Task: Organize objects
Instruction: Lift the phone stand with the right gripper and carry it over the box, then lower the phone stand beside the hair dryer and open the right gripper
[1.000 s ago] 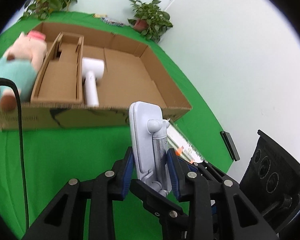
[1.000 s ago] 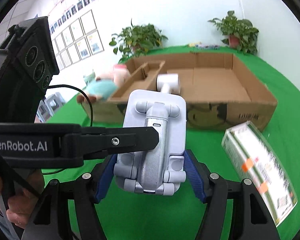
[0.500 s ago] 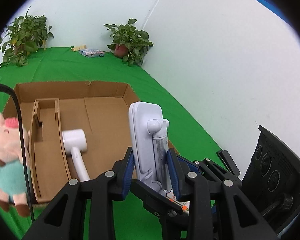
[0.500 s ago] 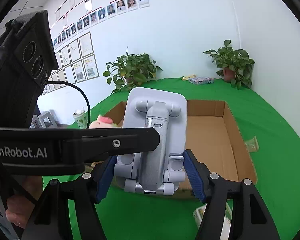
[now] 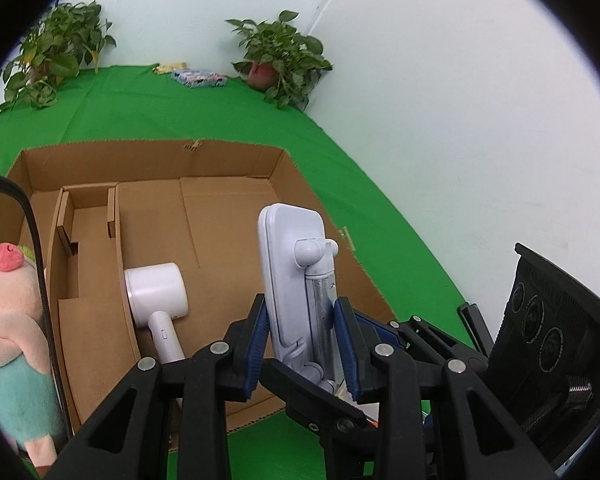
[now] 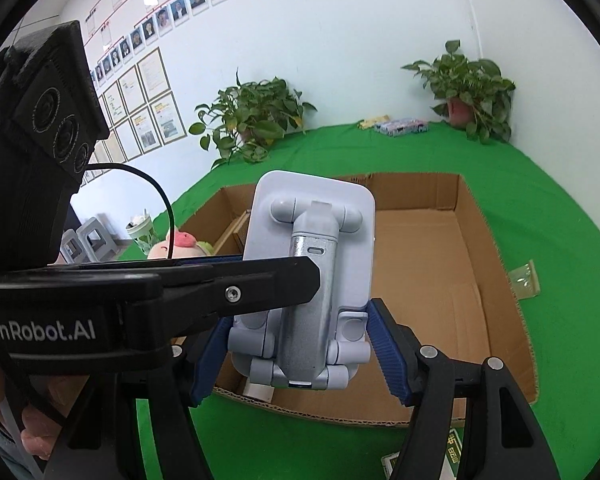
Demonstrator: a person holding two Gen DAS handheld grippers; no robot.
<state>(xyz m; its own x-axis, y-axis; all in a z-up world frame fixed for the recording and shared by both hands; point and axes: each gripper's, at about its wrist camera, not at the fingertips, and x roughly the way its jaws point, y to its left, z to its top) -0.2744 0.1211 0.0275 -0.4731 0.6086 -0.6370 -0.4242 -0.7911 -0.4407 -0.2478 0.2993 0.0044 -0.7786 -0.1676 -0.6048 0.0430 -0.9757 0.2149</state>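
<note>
Item one, far left in the left wrist view: a plush pig, pink head and teal body, standing just outside the left wall of the cardboard box. We judge it is waiting its turn to go in.

Item two: a narrow cardboard divider section along the box's left side, with nothing in it that we can see.

Item three: a white hair dryer lying on the box floor just right of the divider, handle toward us. We take it as already stowed.

Item four, centre: a pale folding phone stand, upright and folded flat, above the near part of the box. Our left gripper pinches it across its thickness; in the right wrist view our right gripper brackets its lower edges, but we cannot tell whether those pads press or merely sit alongside. We judge the two-handed hold keeps the stand from twisting while we carry it over the open floor on the box's right.

Item five, right: a green and white packet on the green cloth, near the box's front wall and outside it.
</note>
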